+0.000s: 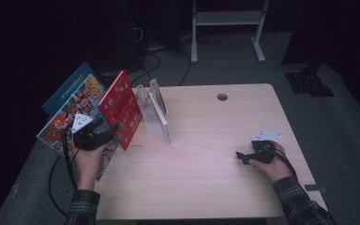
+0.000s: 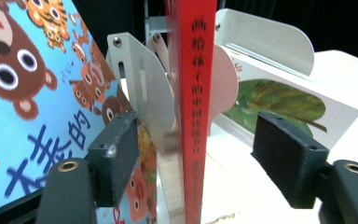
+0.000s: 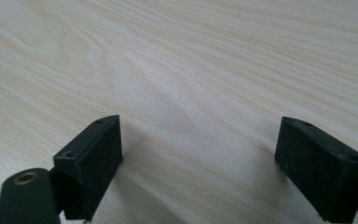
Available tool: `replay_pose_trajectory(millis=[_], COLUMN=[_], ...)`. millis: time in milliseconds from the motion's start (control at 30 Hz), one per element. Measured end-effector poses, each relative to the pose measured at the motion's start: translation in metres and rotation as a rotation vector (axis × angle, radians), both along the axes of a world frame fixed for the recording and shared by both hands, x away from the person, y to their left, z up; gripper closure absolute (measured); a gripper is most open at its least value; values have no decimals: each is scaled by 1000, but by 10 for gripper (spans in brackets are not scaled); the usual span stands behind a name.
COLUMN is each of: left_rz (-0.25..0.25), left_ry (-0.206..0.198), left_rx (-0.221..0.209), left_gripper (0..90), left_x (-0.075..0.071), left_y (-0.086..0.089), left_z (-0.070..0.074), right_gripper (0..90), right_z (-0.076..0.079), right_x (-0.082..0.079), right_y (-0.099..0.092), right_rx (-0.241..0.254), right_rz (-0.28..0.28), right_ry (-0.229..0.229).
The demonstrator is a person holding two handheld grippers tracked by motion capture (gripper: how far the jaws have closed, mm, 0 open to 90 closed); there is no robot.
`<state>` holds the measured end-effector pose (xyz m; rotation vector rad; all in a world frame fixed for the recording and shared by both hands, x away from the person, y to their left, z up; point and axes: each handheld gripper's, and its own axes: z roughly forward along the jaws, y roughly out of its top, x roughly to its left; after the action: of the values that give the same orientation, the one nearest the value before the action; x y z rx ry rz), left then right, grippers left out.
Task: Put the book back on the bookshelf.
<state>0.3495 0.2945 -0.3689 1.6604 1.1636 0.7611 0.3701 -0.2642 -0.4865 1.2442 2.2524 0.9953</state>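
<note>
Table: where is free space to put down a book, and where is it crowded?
The table is bare between the white rack and the right gripper, also behind toward the round hole. The left edge is crowded: red book, picture books, left gripper.
</note>
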Motion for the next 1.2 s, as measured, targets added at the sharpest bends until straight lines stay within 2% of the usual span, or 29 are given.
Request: replay_pose_trajectory(millis=[267,567,700,800,867,1033,1200], left_rz=[-41,-94,-127,-166,-209,-308,-417], left_ry=[44,136,178,207,230,241,275], left_rx=[6,32,25,31,42,68,102], left_gripper=[277,277,278,278,278,265,228], left_x=[-13,-22,-26,-27,-27,-25,-22], left_y=[0,-4,-7,-12,-17,-35,-56], left_z=[-5,-19,-25,-31,-35,-40,-49], right_gripper=[137,137,137,137,137,136,137], right_z=[0,0,0,0,0,0,0], right_x=[0,0,0,-1,-1,0,0], right_y=[0,0,0,0,0,0,0], right_rx=[0,0,0,0,1,1,1], right_rz=[0,1,1,1,0,3,3], right_ry=[0,0,1,1,2,2,2])
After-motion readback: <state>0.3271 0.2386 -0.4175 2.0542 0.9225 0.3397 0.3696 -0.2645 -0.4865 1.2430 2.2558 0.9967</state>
